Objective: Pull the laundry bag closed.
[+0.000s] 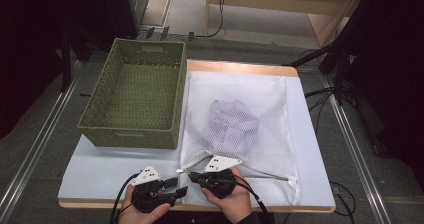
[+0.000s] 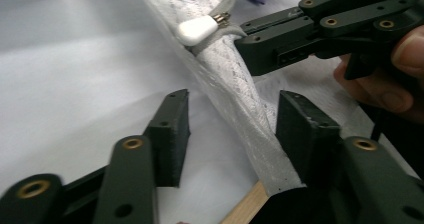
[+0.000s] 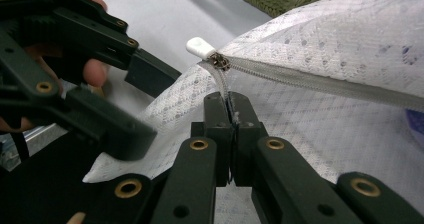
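The mesh bag (image 1: 240,129) lay flat on the white cloth (image 1: 100,169) over the right half of the table (image 1: 240,66), just right of the green basket (image 1: 135,99), with a pale lilac garment (image 1: 234,125) bunched inside it. Its near left corner, where the zip (image 3: 320,81) ends at a white pull (image 3: 201,46), was lifted off the cloth between the two grippers.

The right gripper (image 3: 230,109) was clamped on the bag fabric just below the pull, its jaws pressed together with a strip of mesh between them. The left gripper (image 2: 232,119), to its left and nearer the table edge, had its jaws standing apart on either side of the corner of the bag; its right pad lay against the mesh, while the left pad was clear of it, so it was not gripping.

The step in hand looked like opening the bag: one gripper anchoring the corner so the other could work the zip. The next move probably called for the left gripper to rise to the pull and close on that small, smooth tab, then draw it along the zip towards the right while the right gripper kept the fabric taut. A poor bite would likely slip off the pull, and slack mesh could jam the slider.
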`<state>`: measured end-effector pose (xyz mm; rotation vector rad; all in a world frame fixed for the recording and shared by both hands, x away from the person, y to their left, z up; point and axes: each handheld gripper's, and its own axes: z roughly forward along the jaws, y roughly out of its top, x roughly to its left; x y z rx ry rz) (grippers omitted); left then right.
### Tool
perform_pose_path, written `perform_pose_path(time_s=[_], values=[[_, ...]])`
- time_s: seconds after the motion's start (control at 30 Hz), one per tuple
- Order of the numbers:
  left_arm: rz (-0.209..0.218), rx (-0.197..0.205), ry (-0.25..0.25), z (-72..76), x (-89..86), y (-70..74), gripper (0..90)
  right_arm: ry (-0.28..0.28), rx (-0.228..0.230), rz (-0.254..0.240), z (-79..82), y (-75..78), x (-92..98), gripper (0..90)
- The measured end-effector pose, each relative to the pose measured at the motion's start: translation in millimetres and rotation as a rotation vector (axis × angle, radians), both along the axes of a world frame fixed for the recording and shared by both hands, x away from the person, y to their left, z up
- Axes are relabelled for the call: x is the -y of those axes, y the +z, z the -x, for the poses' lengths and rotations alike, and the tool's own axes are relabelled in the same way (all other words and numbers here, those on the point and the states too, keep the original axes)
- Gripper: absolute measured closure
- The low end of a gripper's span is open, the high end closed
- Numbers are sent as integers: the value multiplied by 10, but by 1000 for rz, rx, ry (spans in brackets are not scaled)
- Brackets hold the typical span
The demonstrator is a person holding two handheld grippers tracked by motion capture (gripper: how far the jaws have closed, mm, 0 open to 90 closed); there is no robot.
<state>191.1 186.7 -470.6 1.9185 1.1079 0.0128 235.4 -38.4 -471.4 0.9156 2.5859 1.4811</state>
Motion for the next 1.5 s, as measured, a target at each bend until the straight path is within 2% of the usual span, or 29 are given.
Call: perform_pose_path(time_s=[0.07, 0.13, 0.2, 0.27, 0.37, 0.43, 0.5, 0.63, 0.77, 0.87, 0.97, 1.03, 1.1, 1.17, 1.3, 1.37, 1.5], values=[[-18, 11, -30, -15, 25, 6, 416, -2, 8, -3, 8, 10, -4, 900], [-6, 12, -67, -25, 48, 14, 392, -10, 12, -8, 16, 23, -2, 900], [-27, 27, -88, -30, 75, 22, 386, -15, 12, -18, 21, 37, 2, 900], [-53, 46, -104, -43, 84, 23, 449, -11, 18, -25, 21, 46, 2, 900], [-42, 44, -121, -84, 62, 21, 609, -10, 18, -33, 31, 70, 7, 900], [-27, 40, -157, -119, 40, 16, 701, -15, 22, -41, 34, 82, 12, 900], [-27, 45, -178, -141, 30, 6, 766, -15, 25, -48, 36, 98, 23, 899], [-24, 87, -194, -137, 20, 53, 881, -12, 16, -55, 35, 111, 47, 880], [-84, 158, -172, -79, 61, 106, 892, -36, 22, -97, 46, 177, 106, 769], [-98, 184, -168, -58, 89, 124, 893, -52, 46, -99, 56, 247, 117, 724], [-153, 227, -170, -23, 146, 133, 894, -70, 66, -110, 59, 298, 66, 668], [-189, 242, -172, 1, 194, 131, 895, -82, 81, -94, 59, 313, -3, 633], [-203, 248, -175, 15, 225, 123, 894, -100, 104, -76, 44, 319, -84, 606], [-213, 257, -175, 24, 245, 117, 894, -107, 108, -67, 22, 313, -150, 592], [-232, 256, -173, 24, 247, 112, 894, -85, 75, -43, -38, 240, -265, 569], [-245, 263, -176, 29, 254, 105, 894, -64, 73, -19, -51, 212, -316, 604], [-247, 269, -183, 38, 258, 104, 894, -28, 57, 13, -78, 195, -333, 821]])
